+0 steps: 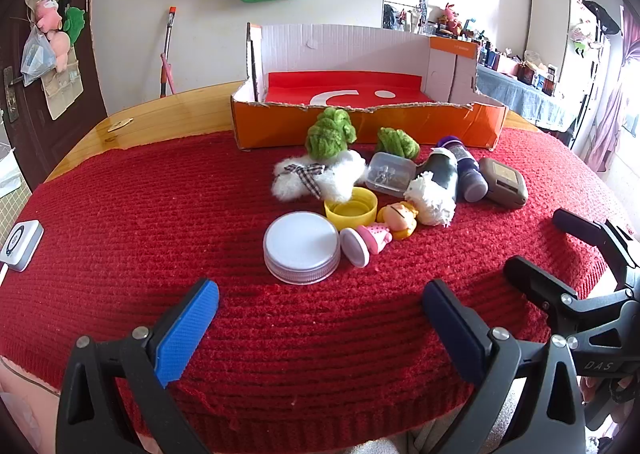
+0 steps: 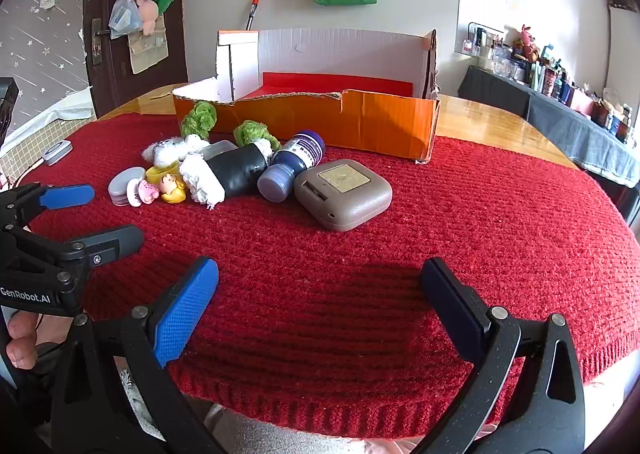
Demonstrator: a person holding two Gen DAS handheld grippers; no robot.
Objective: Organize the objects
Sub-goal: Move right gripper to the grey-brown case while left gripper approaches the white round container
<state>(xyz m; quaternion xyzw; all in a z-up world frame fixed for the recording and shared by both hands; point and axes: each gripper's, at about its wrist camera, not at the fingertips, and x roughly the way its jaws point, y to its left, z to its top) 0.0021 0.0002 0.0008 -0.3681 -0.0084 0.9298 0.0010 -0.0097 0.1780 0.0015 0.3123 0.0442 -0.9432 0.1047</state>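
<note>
A pile of small objects lies on the red knitted cloth [image 1: 120,254]: a round white tin [image 1: 302,248], a yellow cap [image 1: 351,210], a small doll [image 1: 394,220], a white plush with green top [image 1: 320,170], a clear plastic box [image 1: 390,173], a black-and-white plush roll [image 2: 228,174], a purple bottle [image 2: 294,164] and a taupe square case [image 2: 342,193]. Behind them stands an open orange cardboard box [image 1: 360,126]. My left gripper [image 1: 320,318] is open and empty, in front of the tin. My right gripper [image 2: 320,294] is open and empty, in front of the case.
A white square device [image 1: 22,244] lies at the cloth's left edge. The wooden table [image 2: 492,114] shows beyond the cloth. Each gripper shows in the other's view, the right one [image 1: 572,254] and the left one [image 2: 92,214]. A cluttered side table [image 2: 580,114] stands far right.
</note>
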